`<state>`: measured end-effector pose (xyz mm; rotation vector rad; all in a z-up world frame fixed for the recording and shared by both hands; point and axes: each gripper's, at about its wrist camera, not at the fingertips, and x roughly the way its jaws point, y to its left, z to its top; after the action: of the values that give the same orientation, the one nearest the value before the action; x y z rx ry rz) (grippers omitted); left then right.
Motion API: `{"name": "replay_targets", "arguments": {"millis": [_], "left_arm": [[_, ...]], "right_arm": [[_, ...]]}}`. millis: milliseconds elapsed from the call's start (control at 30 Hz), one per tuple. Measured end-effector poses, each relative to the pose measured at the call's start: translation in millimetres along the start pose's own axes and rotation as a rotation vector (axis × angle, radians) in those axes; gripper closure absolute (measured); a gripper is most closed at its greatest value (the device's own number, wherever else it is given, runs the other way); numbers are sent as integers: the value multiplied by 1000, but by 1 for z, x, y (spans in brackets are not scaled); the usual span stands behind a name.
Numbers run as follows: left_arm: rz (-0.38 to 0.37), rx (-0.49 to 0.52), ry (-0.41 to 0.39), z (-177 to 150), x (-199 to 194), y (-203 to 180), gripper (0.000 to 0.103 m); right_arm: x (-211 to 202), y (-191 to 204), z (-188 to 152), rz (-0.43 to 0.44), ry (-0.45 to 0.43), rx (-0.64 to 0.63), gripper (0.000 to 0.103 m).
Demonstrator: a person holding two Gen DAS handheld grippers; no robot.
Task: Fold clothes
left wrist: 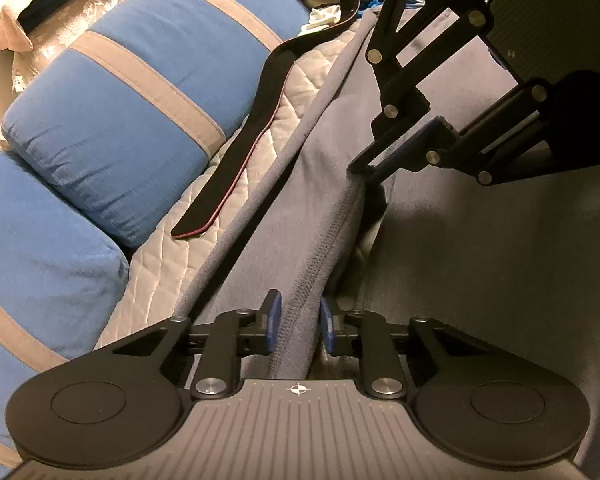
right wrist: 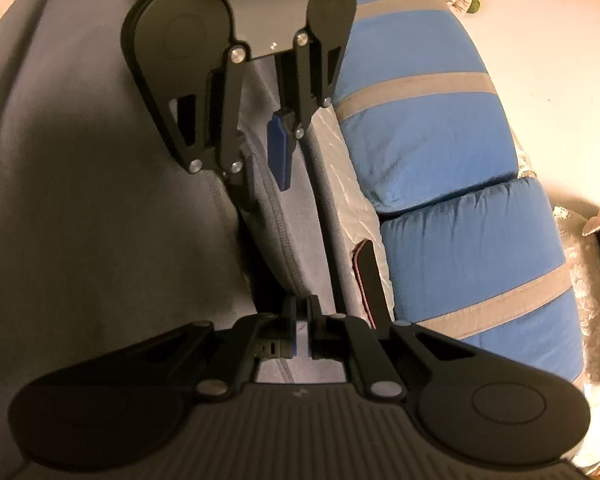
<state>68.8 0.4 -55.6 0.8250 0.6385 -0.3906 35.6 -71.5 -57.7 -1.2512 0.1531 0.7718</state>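
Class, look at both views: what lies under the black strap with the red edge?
The black strap lies on a pale quilted cover, beside the grey garment. Whatever is beneath that cover is hidden.

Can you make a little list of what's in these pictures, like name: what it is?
garment: grey, lifted by its stitched hem
left gripper: open, hem passing between its blue pads
right gripper: shut on the hem
pillows: blue with grey stripes, beside the garment
strap: black with red edging, lying on the quilt
quilt: pale, under the garment
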Motion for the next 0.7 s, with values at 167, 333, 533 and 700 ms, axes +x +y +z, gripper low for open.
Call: {"name": "replay_targets", "arguments": {"millis": [167,333,533,700], "left_arm": [[34,29,-23,-2,-1,-2,97],[61,53,-44,-2,-7,-3,99],[76,82,-53,0,-12,-5,99],[101,136,-61,0,-14,-10,99]], "right_arm": [[0,-2,1,10,-8,20,96],[-7,-22,2,77,-70,213,58],[-4,-32,9,97,-110,326,49],[9,-32,9,100,-80,337,51]]}}
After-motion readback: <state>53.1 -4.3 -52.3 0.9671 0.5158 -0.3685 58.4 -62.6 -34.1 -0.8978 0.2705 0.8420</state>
